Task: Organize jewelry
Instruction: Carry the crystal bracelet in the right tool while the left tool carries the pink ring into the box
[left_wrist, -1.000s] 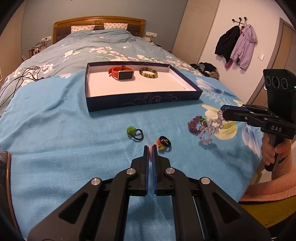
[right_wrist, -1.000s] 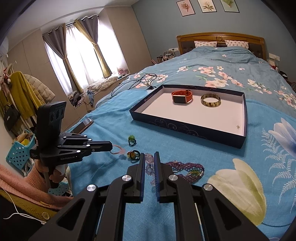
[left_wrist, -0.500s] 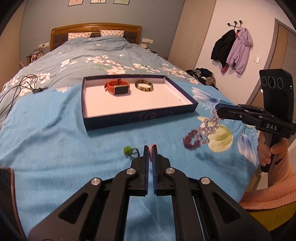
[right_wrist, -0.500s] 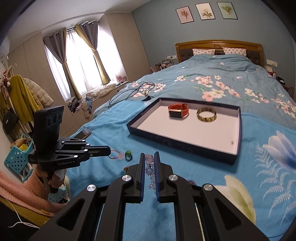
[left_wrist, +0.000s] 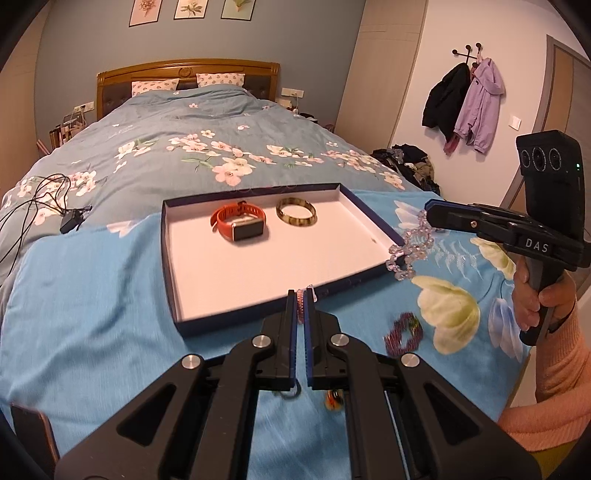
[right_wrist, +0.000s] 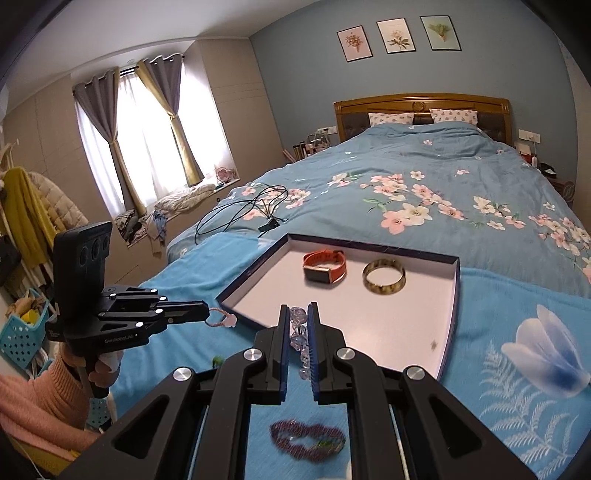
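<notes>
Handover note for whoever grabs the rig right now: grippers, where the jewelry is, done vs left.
Left gripper: shut on a small pink hair tie, held near the tray's front edge.
Right gripper: shut on a clear bead bracelet, which dangles by the tray's right corner.
Tray: on the blue bedspread, holding the orange watch and the amber bangle.
Done: those two pieces are in the tray.
Left: drop both held pieces into the tray, then collect the purple bead bracelet and the small rings on the bedspread close to the grippers, mostly hidden by them.
</notes>
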